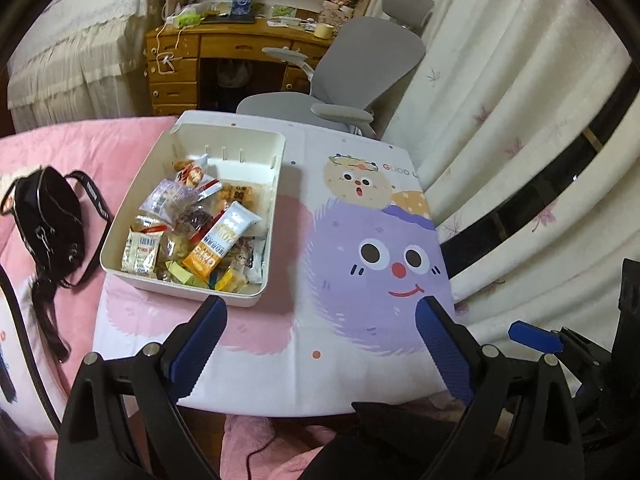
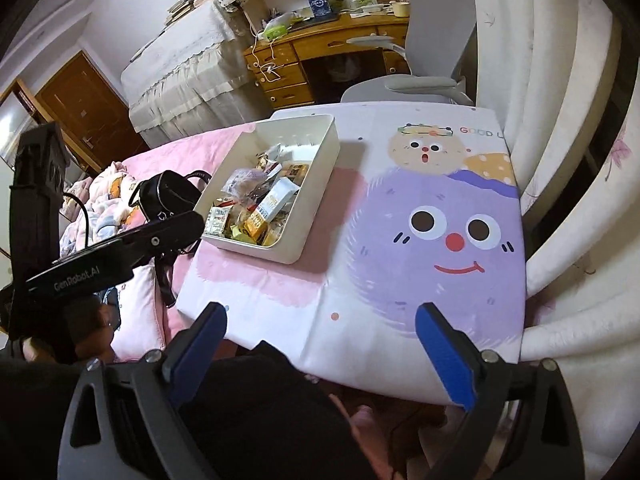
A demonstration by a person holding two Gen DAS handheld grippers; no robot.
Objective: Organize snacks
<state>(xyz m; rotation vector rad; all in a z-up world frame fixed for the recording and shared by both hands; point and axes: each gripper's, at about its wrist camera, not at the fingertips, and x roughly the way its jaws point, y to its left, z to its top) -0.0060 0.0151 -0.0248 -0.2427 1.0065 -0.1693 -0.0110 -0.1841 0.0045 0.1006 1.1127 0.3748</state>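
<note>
The snack bin (image 1: 192,216) lies at eleven o'clock from the left gripper (image 1: 320,344), long axis toward one; the left gripper is nearer. Both it and the right gripper (image 2: 320,344) gape empty.

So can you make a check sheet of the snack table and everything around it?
Surface: small table with a cartoon cloth, bare apart from the bin.
Job's things: white bin at the table's left side, holding mixed snack packets.
Clutter: black bag on the pink bedding left of the table.
Tongs: left tongs and right tongs both open, holding nothing, above the table's near edge.
Cables: white cord hanging down the desk drawers.
Surroundings: wooden desk, grey chair, curtain.
</note>
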